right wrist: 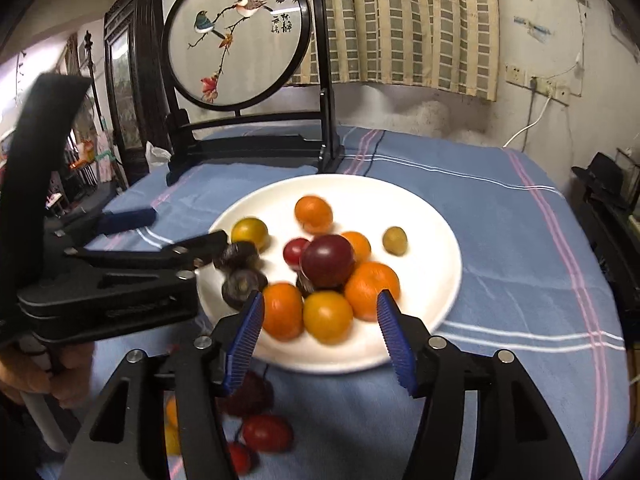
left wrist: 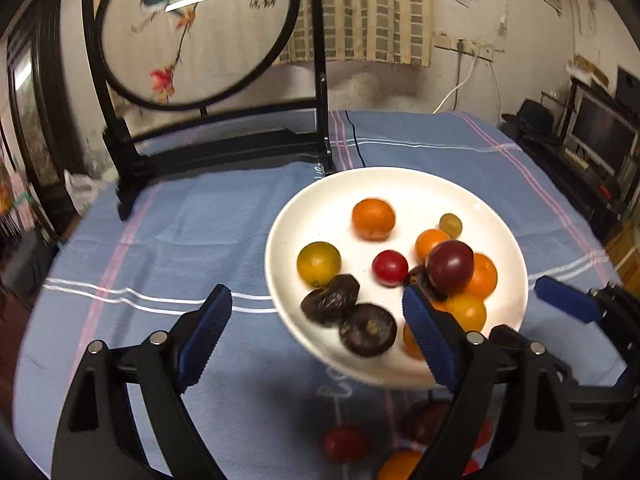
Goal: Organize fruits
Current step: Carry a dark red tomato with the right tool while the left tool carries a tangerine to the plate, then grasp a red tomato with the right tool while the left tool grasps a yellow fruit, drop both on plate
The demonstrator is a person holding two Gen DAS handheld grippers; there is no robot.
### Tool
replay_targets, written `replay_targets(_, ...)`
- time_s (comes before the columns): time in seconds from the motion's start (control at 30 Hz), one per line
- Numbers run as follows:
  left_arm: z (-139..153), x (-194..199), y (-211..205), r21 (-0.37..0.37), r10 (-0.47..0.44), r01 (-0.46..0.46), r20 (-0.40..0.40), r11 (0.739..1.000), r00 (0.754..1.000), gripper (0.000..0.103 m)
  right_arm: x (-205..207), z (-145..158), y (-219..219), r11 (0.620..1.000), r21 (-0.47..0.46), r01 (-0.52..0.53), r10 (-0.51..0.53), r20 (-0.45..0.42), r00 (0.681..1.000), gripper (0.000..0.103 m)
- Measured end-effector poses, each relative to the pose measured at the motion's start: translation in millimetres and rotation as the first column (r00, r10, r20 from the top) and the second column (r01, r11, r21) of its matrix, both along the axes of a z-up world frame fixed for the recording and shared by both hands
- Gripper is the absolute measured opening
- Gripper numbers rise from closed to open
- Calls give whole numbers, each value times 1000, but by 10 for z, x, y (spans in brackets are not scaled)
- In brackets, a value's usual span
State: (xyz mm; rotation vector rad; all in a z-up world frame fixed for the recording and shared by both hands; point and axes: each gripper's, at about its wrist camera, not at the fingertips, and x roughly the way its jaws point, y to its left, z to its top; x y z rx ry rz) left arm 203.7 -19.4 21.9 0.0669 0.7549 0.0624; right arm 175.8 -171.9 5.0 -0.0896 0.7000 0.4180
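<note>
A white plate (left wrist: 328, 196) (right wrist: 432, 216) on the blue cloth holds several small fruits: oranges (left wrist: 373, 218) (right wrist: 313, 213), a red tomato (left wrist: 389, 267), a dark plum (left wrist: 450, 266) (right wrist: 327, 260) and dark wrinkled fruits (left wrist: 367, 329) (right wrist: 243, 286). My left gripper (left wrist: 318, 328) is open over the plate's near left rim, empty. My right gripper (right wrist: 320, 334) is open at the plate's near edge, with oranges (right wrist: 327, 317) between its fingers but not gripped. Loose red and orange fruits (right wrist: 266, 432) (left wrist: 344, 442) lie on the cloth below the plate.
A round embroidered screen on a black stand (left wrist: 192, 32) (right wrist: 240, 36) stands at the table's far left. A blue striped cloth (left wrist: 180, 220) (right wrist: 500, 220) covers the table. The right gripper's finger (left wrist: 566, 298) shows in the left view; the left gripper (right wrist: 120, 272) shows in the right view.
</note>
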Motion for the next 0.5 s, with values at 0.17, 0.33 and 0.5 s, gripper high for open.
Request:
replay_targets(0.17, 59, -331, 38, -4, 8, -8, 40, 1000, 999, 89, -194, -16, -88, 1000, 28, 14, -14, 0, 1000, 74)
replay_targets(0.33, -21, -574, 127, -32, 9, -8, 20, 999, 1000, 94, -314, -79, -169, 997, 68, 25, -23, -24, 999, 74)
replay_targets(0.5, -187, -715, 391, -74, 48, -47, 16, 996, 999, 95, -443, -145, -256, 995, 96, 21, -18, -32, 999, 74)
